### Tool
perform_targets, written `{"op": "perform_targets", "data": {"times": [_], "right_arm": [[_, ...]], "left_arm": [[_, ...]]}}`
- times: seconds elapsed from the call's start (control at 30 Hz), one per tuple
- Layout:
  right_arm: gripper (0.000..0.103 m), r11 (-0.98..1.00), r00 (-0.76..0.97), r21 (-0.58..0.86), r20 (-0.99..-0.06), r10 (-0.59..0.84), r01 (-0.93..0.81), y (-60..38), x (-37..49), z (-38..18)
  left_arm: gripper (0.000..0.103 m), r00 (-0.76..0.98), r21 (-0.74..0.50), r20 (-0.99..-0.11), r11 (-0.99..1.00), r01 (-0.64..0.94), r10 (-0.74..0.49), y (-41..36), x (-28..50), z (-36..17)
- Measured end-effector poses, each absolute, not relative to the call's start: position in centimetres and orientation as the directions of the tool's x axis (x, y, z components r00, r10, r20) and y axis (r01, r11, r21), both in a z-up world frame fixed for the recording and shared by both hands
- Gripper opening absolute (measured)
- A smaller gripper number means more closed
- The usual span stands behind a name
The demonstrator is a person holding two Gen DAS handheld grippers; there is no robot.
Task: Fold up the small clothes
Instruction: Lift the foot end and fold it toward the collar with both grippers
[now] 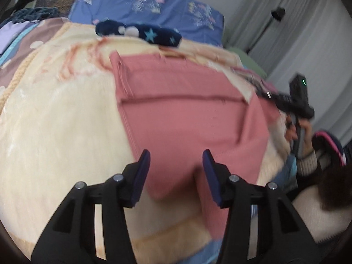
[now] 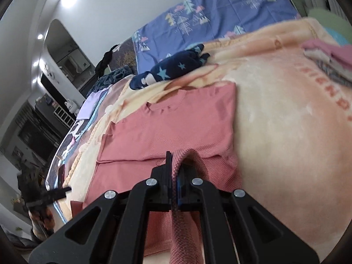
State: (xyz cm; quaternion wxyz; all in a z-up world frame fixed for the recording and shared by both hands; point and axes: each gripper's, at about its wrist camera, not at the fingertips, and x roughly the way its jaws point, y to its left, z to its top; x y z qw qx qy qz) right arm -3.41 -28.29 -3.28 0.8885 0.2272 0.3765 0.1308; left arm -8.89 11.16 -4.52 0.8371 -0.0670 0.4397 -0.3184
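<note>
A pink shirt (image 1: 180, 118) lies partly folded on a cream blanket (image 1: 61, 132). My left gripper (image 1: 176, 160) is open and empty, just above the shirt's near hem. In the right wrist view the same shirt (image 2: 167, 127) lies flat with its collar far from me. My right gripper (image 2: 175, 165) is shut on a raised fold of the pink fabric at the shirt's near right side. The right gripper also shows in the left wrist view (image 1: 294, 101), at the shirt's right edge, held by a hand.
A navy star-print garment (image 1: 140, 34) lies beyond the shirt near a blue patterned pillow (image 1: 149, 4). Folded clothes (image 2: 330, 61) sit at the blanket's far right. The bed's left edge (image 2: 59, 154) drops toward dark furniture. Grey curtains (image 1: 308, 33) hang at right.
</note>
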Motion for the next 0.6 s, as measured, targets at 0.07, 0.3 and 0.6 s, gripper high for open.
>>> {"op": "perform_targets", "data": {"times": [0.07,0.3,0.6], "right_arm": [[0.003,0.859,0.677,0.509,-0.615,0.404,-0.051,-28.4,-3.1,-3.9],[0.004,0.858,0.672,0.512,-0.62,0.406,-0.047,-28.1,-3.2,-4.7],[0.015,0.882,0.561,0.444,-0.694,0.451,-0.159,-28.6,-7.9,-4.5]], "left_arm": [[0.047,0.384,-0.354,-0.721,0.783,0.511,-0.577,10.8,-10.7,-4.8],[0.022,0.245,-0.372,-0.783,0.747,0.551,-0.571,8.0,-11.5,-7.6],[0.003,0.343,-0.491,-0.617,0.687,0.536,-0.708,9.6,-8.8,-3.3]]}}
